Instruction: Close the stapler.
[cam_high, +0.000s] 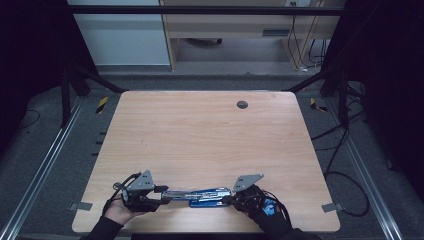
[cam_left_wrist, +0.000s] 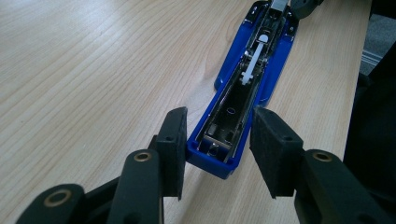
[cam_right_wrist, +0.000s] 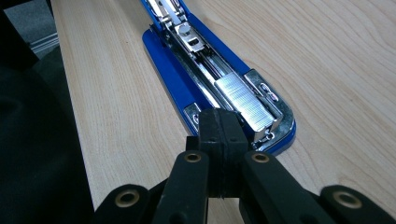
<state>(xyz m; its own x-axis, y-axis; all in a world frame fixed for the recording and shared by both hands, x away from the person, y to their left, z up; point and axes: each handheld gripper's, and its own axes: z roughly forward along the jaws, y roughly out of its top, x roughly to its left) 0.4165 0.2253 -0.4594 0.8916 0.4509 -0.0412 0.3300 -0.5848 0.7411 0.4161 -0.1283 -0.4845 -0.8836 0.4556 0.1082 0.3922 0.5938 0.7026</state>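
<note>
1. A blue stapler (cam_high: 200, 195) lies opened out flat along the near edge of the wooden table (cam_high: 200, 135), lengthwise left to right, between the two hands.
2. Left gripper (cam_high: 162, 192): jaws partly apart, straddling the left end of the stapler (cam_left_wrist: 233, 112). In the left gripper view one pad (cam_left_wrist: 173, 140) sits against the blue end; the other pad (cam_left_wrist: 273, 144) stands just clear of the side. No squeeze visible.
3. That end shows an open metal channel with a white plastic pusher (cam_left_wrist: 254, 60) farther along it.
4. Right gripper (cam_high: 231, 199): jaws closed tight, pads together, nothing between them. Tip (cam_right_wrist: 219, 123) rests at the right end of the stapler (cam_right_wrist: 187, 79); whether it touches the metal I cannot tell.
5. A strip of staples (cam_right_wrist: 245, 100) lies in the metal tray at that end, just beside the closed tip.
6. A small dark round cap (cam_high: 242, 104) sits in the table top at the far side, well apart from the stapler.
</note>
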